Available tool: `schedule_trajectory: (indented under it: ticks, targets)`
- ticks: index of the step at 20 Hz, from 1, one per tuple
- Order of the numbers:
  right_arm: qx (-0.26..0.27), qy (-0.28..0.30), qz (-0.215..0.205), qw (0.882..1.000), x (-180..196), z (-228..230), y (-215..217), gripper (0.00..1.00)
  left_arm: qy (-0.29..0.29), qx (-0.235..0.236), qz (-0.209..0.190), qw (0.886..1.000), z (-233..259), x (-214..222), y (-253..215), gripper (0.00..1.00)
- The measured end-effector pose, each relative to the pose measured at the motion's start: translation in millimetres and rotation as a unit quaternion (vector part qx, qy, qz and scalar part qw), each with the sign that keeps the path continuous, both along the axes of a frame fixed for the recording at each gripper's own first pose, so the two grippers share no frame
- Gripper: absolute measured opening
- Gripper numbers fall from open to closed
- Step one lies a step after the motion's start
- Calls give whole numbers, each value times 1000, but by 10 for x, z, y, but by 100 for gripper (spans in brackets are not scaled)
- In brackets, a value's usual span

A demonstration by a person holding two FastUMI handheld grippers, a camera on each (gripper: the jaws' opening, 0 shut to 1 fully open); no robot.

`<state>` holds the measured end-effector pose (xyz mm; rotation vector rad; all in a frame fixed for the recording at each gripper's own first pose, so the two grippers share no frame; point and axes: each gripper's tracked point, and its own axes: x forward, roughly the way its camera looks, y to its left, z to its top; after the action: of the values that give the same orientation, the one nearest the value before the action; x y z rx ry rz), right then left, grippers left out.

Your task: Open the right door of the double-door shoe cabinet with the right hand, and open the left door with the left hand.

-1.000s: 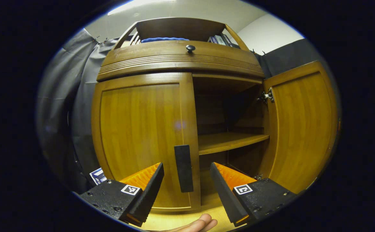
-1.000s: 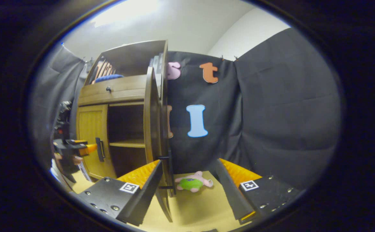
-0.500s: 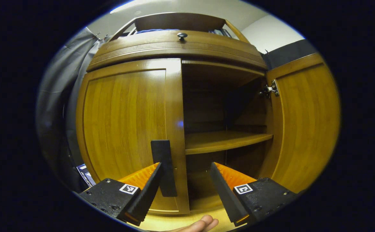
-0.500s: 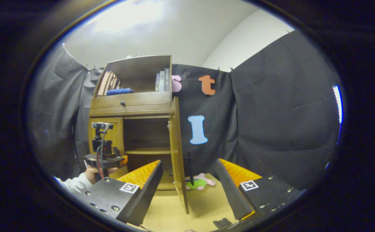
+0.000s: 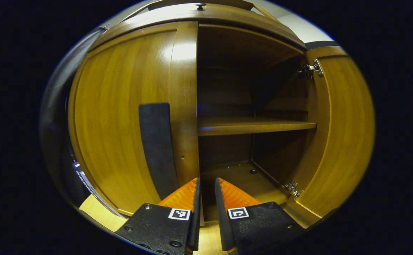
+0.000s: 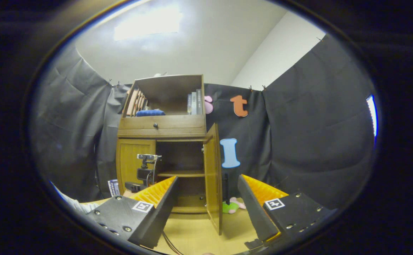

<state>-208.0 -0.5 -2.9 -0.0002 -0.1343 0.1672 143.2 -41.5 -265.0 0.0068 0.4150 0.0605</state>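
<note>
The wooden shoe cabinet's left door (image 5: 117, 117) stands closed, its black handle (image 5: 156, 148) just left of my left gripper (image 5: 206, 180). That gripper is close to the door's inner edge with its fingers drawn almost together, and I see nothing between them. The right door (image 5: 341, 134) is swung wide open, baring the inner shelf (image 5: 252, 125). From farther back, the right gripper view has the open right door (image 6: 213, 173), the closed left door (image 6: 130, 159) and the left gripper (image 6: 146, 173) in front of the cabinet. My right gripper (image 6: 208, 177) is open, holds nothing and stays apart from the cabinet.
A pink and green plush toy (image 6: 233, 205) lies on the floor behind the open right door. Books (image 6: 194, 103) and a blue item (image 6: 150, 113) sit on the cabinet's top shelf. A cable (image 6: 167, 241) trails on the floor near my right gripper.
My left gripper moved in close to the left door's inner edge, and its fingers closed from wide open. My right gripper backed away from the open right door.
</note>
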Motion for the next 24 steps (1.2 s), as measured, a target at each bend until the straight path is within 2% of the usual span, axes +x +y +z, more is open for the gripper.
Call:
schedule_trajectory:
  ticks: [1, 3, 5, 6, 7, 8, 9, 10, 12, 13, 14, 15, 16, 17, 18, 19, 20, 22, 23, 24]
  targets:
    - [-2, 2, -2, 1000, -8, -16, -45, 94, -12, 5, -8, 1000, 43, -10, -26, 30]
    - [-2, 6, 1, 1000, -2, -37, -61, 93, -61, 24, -17, 998, 277, -32, -62, 39]
    - [2, 9, 5, 1000, 23, -54, -46, 93, -109, 48, -28, 993, 535, -111, -126, 63]
    - [2, 12, 5, 1000, 35, -78, -40, 98, -120, 60, -28, 991, 624, -155, -148, 75]
    - [1, 15, 6, 1000, 57, -100, -29, 93, -135, 69, -30, 988, 720, -203, -176, 87]
    - [-1, 17, 7, 1000, 59, -119, -18, 93, -142, 75, -28, 987, 786, -238, -184, 99]
    - [-3, 20, 10, 1000, 69, -142, 0, 93, -154, 80, -27, 985, 864, -264, -198, 96]
    - [-5, 24, 11, 1000, 66, -173, 16, 98, -166, 82, -23, 982, 937, -271, -183, 95]
    - [-8, 24, 12, 1000, 63, -189, 26, 98, -172, 86, -7, 981, 993, -306, -98, 99]
    - [-8, 24, 14, 1000, 79, -193, 45, 94, -170, 86, -3, 982, 994, -308, -69, 99]
    - [-6, 23, 15, 1000, 84, -191, 56, 98, -167, 88, 2, 982, 985, -314, -28, 95]
    - [-3, 23, 15, 1000, 96, -199, 62, 94, -164, 92, 10, 982, 978, -317, 44, 95]
    - [-1, 24, 16, 1000, 101, -199, 67, 98, -166, 93, 19, 982, 985, -305, 110, 95]
    - [-2, 26, 16, 1000, 117, -221, 89, 98, -166, 91, 24, 982, 989, -288, 152, 95]
    - [-4, 28, 15, 999, 117, -236, 95, 94, -164, 84, 33, 982, 963, -281, 211, 99]
    - [-4, 28, 14, 1000, 130, -234, 95, 96, -161, 73, 38, 984, 942, -224, 226, 95]
    - [-3, 28, 12, 1000, 121, -236, 96, 98, -150, 67, 39, 986, 890, -186, 255, 98]
    - [2, 32, 12, 999, 116, -262, 110, 98, -122, 63, 42, 990, 803, -77, 345, 92]
    - [2, 33, 12, 999, 105, -270, 110, 98, -116, 52, 31, 991, 783, 4, 318, 87]
    - [1, 32, 9, 999, 96, -263, 93, 98, -104, 48, 40, 993, 737, 30, 377, 79]
